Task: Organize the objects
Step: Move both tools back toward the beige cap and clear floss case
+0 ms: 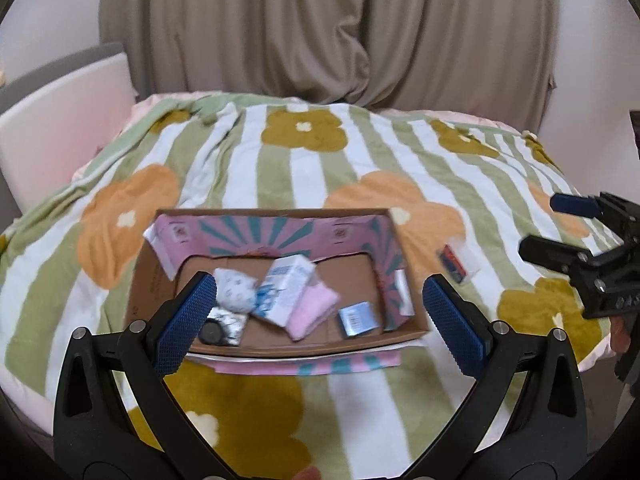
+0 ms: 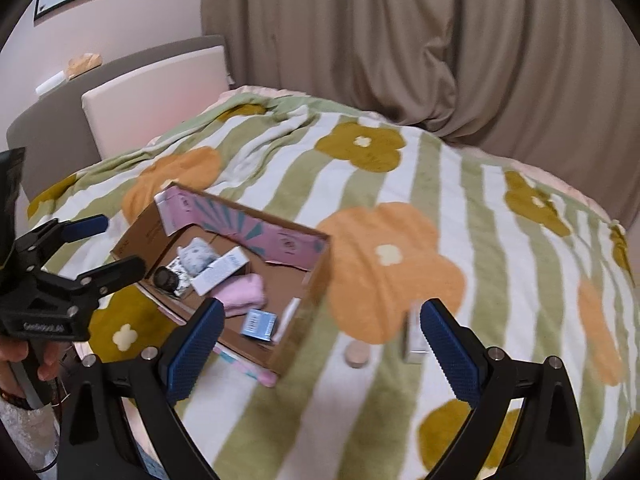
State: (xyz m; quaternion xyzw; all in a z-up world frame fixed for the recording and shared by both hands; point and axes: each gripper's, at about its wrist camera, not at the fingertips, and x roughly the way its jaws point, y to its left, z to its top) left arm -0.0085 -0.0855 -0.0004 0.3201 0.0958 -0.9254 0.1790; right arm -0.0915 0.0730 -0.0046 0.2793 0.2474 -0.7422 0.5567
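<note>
Left hand-held gripper point(image 1: 316, 312) hangs over the near edge of a cardboard box point(image 1: 152, 280), its blue-padded fingers point(image 1: 188, 320) spread wide with nothing between them. Right hand-held gripper point(image 2: 320, 344) is spread just as wide and holds nothing; it hovers above the bed beside the box's right end.

The box lies on a flowered, green-and-white striped blanket point(image 1: 312, 168) covering the bed. Its inner walls are pink with teal rays. Inside, from left to right, sit a dark round thing on a silvery packet point(image 1: 224, 328), a white patterned cloth bundle point(image 1: 236, 290), a white carton with blue print point(image 1: 286, 288) leaning across a pink folded cloth point(image 1: 314, 310), and a small blue box point(image 1: 358, 318).

Outside the box, on the blanket to its right, lie a small round beige lid-like thing point(image 2: 356, 356) and a pale slim carton point(image 2: 414, 336), partly hidden by the right gripper's finger. A brown curtain point(image 1: 320, 28) hangs behind the bed.
</note>
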